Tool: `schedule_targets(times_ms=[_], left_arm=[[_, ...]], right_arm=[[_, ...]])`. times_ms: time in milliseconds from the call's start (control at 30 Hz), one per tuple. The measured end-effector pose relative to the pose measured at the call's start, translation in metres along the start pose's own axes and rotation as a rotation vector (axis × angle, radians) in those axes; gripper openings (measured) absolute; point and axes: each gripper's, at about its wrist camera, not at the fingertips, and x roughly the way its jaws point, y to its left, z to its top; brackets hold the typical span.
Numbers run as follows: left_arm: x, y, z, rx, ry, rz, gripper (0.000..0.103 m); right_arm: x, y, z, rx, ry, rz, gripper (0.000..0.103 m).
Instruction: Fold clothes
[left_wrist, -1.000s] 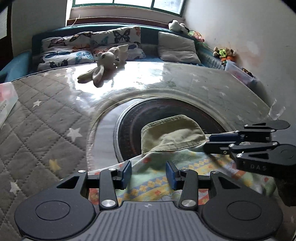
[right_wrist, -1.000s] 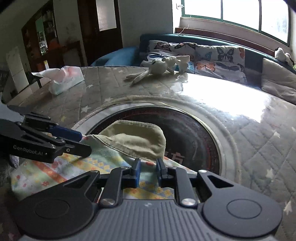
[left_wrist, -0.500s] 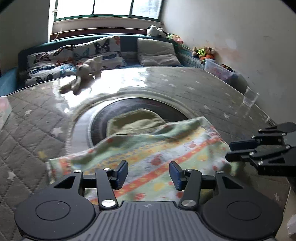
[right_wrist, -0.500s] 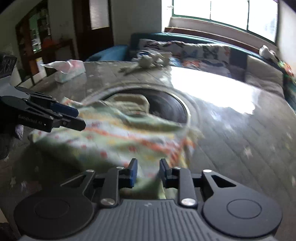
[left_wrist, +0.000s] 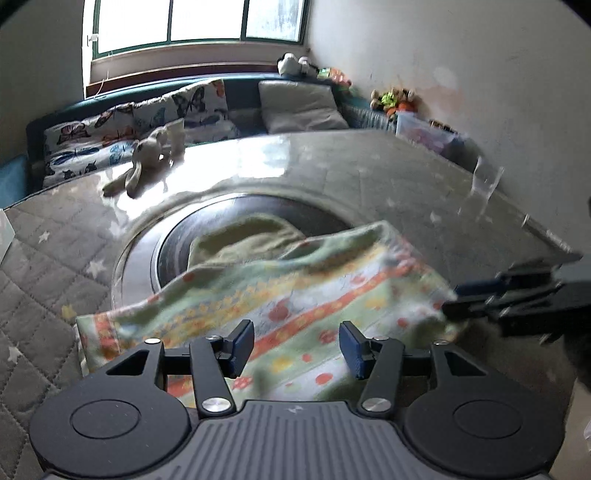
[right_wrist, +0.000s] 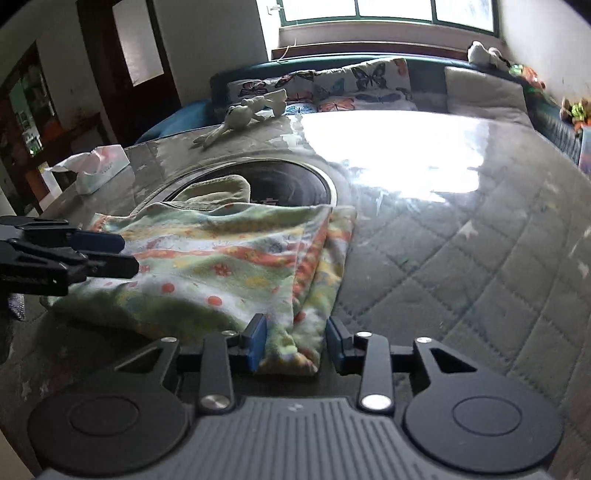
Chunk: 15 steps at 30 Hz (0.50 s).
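My right jaws are opening, freeing the folded patterned cloth to settle on the surface; left jaws released, empty.

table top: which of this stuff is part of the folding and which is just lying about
Part of the job:
- patterned cloth, folded over
- olive green garment behind it
- right gripper, jaws opening, cloth corner between them
- left gripper, open above the cloth

Just lying about:
- plush rabbit
- tissue box
- clear glass
- butterfly cushions
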Motion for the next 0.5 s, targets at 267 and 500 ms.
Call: schedule_targets(times_ms=[267, 500], left_arm=[[0.013, -0.011, -0.011, 0.054, 0.041, -0.001, 0.055], [0.016, -0.012, -0.017, 0.073, 0.049, -0.015, 0.056]], right_arm=[[-0.008, 0.009, 0.003, -0.043, -0.027, -0.002, 0.008], [-0.001, 0.012, 0.005, -0.087, -0.001, -0.048, 0.011]])
